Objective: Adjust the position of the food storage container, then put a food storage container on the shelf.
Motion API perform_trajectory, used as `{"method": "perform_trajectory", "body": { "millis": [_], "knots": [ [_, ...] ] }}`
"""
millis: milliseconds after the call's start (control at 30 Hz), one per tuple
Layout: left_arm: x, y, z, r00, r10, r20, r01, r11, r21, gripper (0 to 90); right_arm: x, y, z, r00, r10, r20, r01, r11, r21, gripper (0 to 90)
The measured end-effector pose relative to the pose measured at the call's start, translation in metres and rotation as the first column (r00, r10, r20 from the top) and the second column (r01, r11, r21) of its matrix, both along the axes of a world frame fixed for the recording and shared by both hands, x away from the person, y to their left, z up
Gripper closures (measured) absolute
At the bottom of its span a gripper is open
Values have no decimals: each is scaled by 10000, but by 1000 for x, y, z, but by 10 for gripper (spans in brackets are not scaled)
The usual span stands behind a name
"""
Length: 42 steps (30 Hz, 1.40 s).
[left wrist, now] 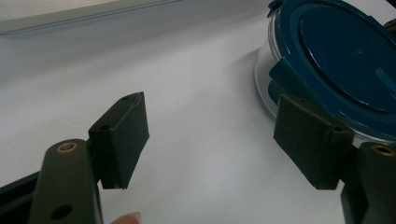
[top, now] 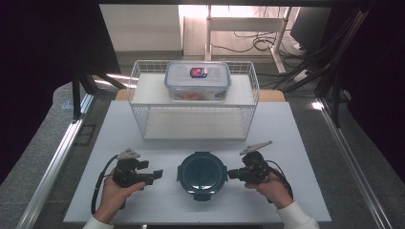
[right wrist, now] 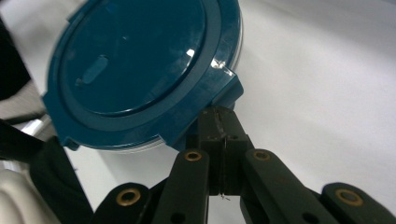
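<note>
A round container with a dark teal lid (top: 201,172) sits near the front centre of the white table (top: 296,143), between the two grippers. The left gripper (top: 152,174), held in the person's left hand (top: 114,191), lies just left of the container with its jaws spread wide and nothing between them. The right gripper (top: 232,174), in the right hand (top: 272,187), points at the container's right side, its jaws pressed together just beside a lid tab (right wrist: 224,93). Farther back stands a white wire rack (top: 193,98) carrying a rectangular clear box (top: 197,80).
</note>
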State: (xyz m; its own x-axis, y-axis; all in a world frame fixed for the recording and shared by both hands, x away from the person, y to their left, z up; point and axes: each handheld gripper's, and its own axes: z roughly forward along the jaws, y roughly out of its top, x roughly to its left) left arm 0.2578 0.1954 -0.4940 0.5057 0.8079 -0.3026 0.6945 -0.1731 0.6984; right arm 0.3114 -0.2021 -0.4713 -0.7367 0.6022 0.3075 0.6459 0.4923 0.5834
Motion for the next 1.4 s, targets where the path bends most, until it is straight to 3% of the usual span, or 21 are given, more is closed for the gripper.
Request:
{"method": "perform_trajectory", "body": {
  "millis": [167,333,433,533,667,867,1067,1400],
  "knots": [
    [-1,2,2,10000,51,53,-50,9999,-139,258,-3,-21,6,9965,-767,331,747,9955,583,891],
    [-3,2,5,9997,212,-113,-217,9985,-499,258,-11,-36,11,9852,-1507,819,1410,9834,1141,878],
    [-5,0,6,9997,216,-101,-221,9981,-575,252,-15,-40,9,9801,-1760,921,1603,9746,1566,661],
    [-6,-1,7,9995,299,-88,-304,9980,-563,246,-15,-42,6,9784,-1908,789,1725,9654,1956,577],
    [-6,-1,8,9988,472,-104,-477,9972,-577,239,-17,-43,5,9740,-2136,759,1960,9617,1919,439],
    [-7,-2,10,9979,616,-193,-628,9956,-697,212,-15,-44,3,9680,-2431,629,2262,9529,2022,306],
    [-8,-8,13,9987,387,-328,-414,9954,-861,181,-15,-43,0,9686,-2416,587,2243,9509,2133,227],
    [-6,-14,13,9963,629,-592,-687,9923,-1026,102,-17,-37,-3,9741,-2159,675,1984,9588,2035,186]
  ]
}}
